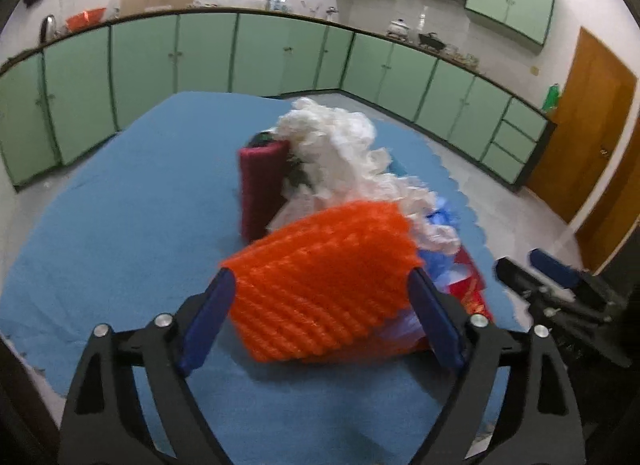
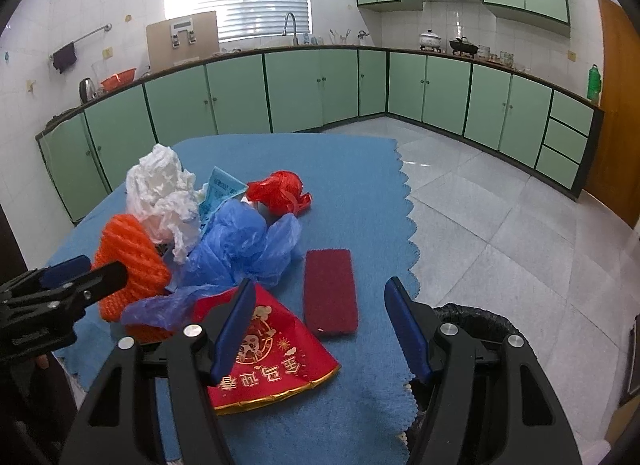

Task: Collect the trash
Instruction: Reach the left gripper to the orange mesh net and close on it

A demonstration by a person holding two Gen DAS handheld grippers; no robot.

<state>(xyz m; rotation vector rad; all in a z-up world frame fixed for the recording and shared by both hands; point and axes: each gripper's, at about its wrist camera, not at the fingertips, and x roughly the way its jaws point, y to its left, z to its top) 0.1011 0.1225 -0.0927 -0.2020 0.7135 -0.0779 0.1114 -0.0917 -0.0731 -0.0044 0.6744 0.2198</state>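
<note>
An orange foam net [image 1: 320, 285] stands on the blue cloth between the fingers of my left gripper [image 1: 320, 273]. Both blue pads touch its sides, with the jaws set wide. The right wrist view shows this gripper [image 2: 106, 265] at the left, around the net [image 2: 128, 253]. My right gripper [image 2: 320, 285] hovers open and holds nothing, above a red printed paper [image 2: 280, 365] and a maroon scouring pad [image 2: 330, 289]. Crumpled white plastic [image 2: 160, 185], a blue bag [image 2: 240, 245], a red bag [image 2: 280, 189] and a light blue packet [image 2: 220, 193] are piled behind.
The table with its blue cloth [image 2: 352, 169] ends at a scalloped edge on the right, above tiled floor. A black-lined bin [image 2: 480, 317] stands below that edge by my right gripper. Another maroon pad [image 1: 262, 185] stands left of the white plastic. Green cabinets line the walls.
</note>
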